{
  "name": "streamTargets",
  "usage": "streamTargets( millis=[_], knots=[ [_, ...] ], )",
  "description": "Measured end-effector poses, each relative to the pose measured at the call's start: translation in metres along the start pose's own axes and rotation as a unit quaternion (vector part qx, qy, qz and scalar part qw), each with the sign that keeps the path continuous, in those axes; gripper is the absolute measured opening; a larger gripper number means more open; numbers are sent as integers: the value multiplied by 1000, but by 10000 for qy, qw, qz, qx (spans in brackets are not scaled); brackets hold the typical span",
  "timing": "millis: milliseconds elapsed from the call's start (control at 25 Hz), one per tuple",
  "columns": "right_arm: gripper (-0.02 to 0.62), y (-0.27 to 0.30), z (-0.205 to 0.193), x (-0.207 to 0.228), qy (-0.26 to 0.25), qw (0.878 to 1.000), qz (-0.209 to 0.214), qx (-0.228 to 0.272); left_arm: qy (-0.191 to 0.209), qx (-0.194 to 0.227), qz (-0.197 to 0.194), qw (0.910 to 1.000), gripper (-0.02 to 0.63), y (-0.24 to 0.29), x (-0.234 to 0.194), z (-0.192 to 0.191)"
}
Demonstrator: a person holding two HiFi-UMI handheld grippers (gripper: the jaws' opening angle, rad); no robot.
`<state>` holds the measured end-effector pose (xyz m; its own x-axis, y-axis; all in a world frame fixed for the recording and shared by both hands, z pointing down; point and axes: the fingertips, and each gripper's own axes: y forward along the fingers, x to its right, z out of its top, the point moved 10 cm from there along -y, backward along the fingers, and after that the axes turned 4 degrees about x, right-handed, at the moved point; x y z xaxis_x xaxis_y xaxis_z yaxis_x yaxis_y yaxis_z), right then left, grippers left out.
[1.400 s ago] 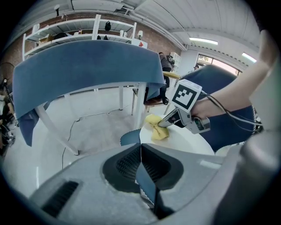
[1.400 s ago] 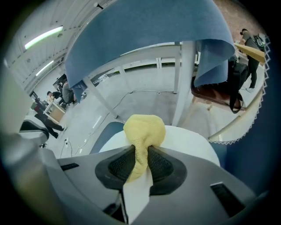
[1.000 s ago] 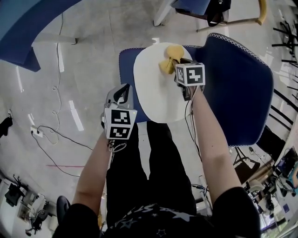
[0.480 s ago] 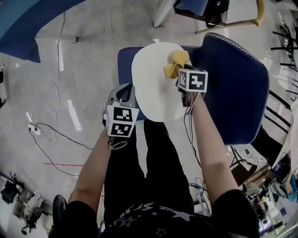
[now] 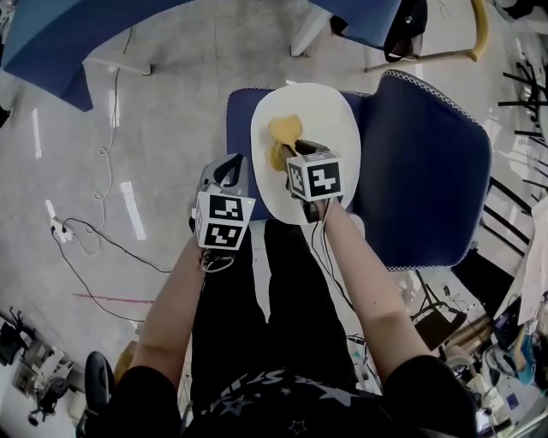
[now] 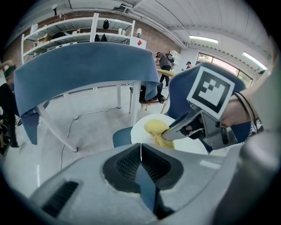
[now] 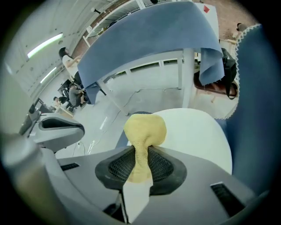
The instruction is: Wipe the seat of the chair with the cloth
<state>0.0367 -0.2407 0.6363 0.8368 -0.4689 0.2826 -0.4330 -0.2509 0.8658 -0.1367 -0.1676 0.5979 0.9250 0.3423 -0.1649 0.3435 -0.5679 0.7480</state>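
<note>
The chair has a white seat and a dark blue backrest on its right. A bunched yellow cloth rests on the left half of the seat, with my right gripper shut on it. In the right gripper view the cloth bulges out past the closed jaws of my right gripper over the seat. My left gripper hangs beside the seat's near left edge. In its own view my left gripper is shut on nothing, looking at the cloth.
A blue edge shows under the seat on its left. A blue-draped table stands at the far left, cables trail over the floor, and another chair is beyond. The person's black-trousered legs stand against the seat's near edge.
My right gripper has dragged the cloth from the seat's far right part, near the backrest, to its left and nearer part. The left gripper has stayed put.
</note>
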Motion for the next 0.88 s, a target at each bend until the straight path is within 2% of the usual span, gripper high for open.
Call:
streamTargets(
  millis=[160, 320, 480, 640, 880],
  knots=[
    [89, 22, -5, -34, -151, 9988, 435, -176, -35, 8, 53, 10000, 21, -1, -8, -7],
    [89, 41, -12, -42, -441, 9965, 573, -430, -3, -50, 45, 10000, 21, -2, -11, -16],
    [89, 52, -14, -27, -598, 9957, 430, -566, 18, -56, 53, 10000, 21, -2, -15, -25],
    [89, 46, -15, -6, -344, 9975, 322, -522, 24, -116, 36, 9999, 21, -4, -14, -30],
    [89, 24, -23, 38, 83, 9984, -289, -489, 138, -25, -35, 9999, 21, -2, -8, -22]
  ],
)
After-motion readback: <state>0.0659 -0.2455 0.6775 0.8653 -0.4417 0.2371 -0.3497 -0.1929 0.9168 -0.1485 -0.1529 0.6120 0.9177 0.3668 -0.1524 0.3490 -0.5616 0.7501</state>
